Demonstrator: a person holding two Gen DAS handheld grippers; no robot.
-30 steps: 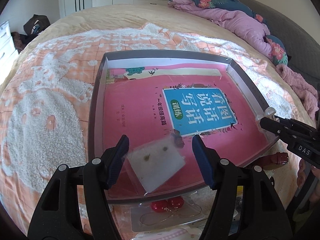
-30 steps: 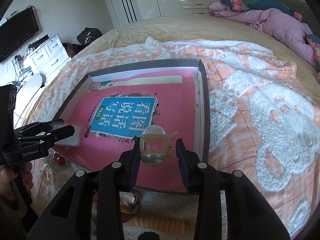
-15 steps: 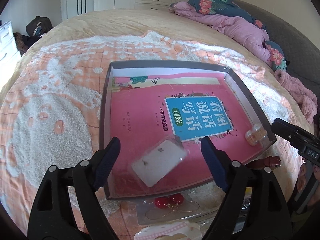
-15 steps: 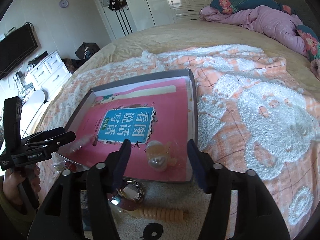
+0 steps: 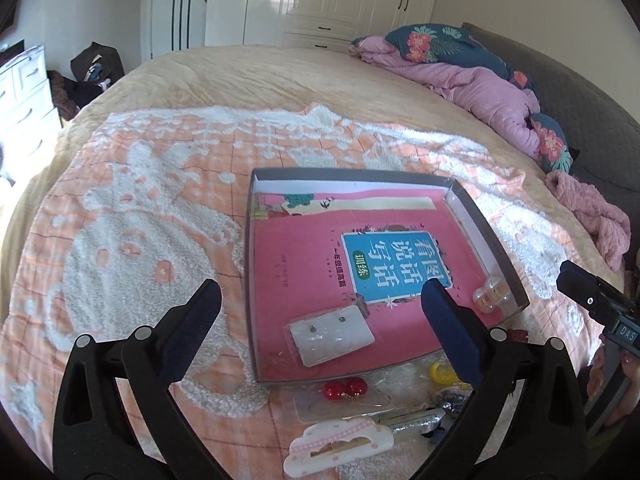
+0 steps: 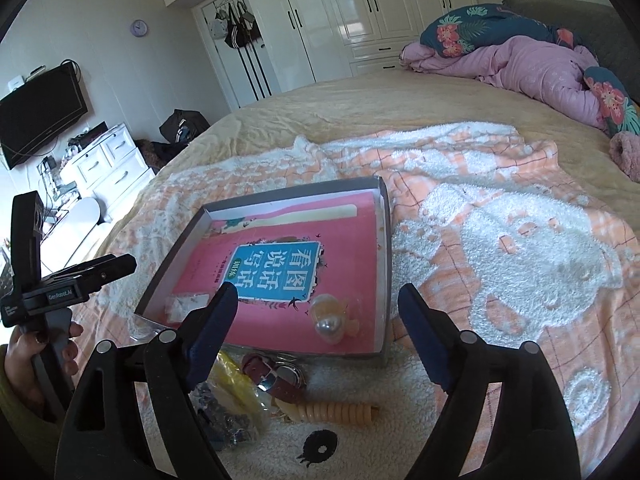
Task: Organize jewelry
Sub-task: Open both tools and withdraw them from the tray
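Both your left claw (image 5: 320, 320) and right claw (image 6: 316, 320) are spread and empty. The earring card (image 5: 331, 334) lies in the tray (image 5: 486, 236), lower centre. Loose red earrings (image 5: 346, 389) below could snag on the fluffy blanket (image 5: 160, 208).

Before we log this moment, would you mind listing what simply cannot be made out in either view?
- Earring card, left wrist view: the studs are too small to identify.
- Dark jewelry pile, right wrist view: half hidden behind the right tongs' finger.
- Pink hair clip, left wrist view: what it holds is too blurred to identify.
- Yellow ring, left wrist view: partly covered by the left tongs' finger.
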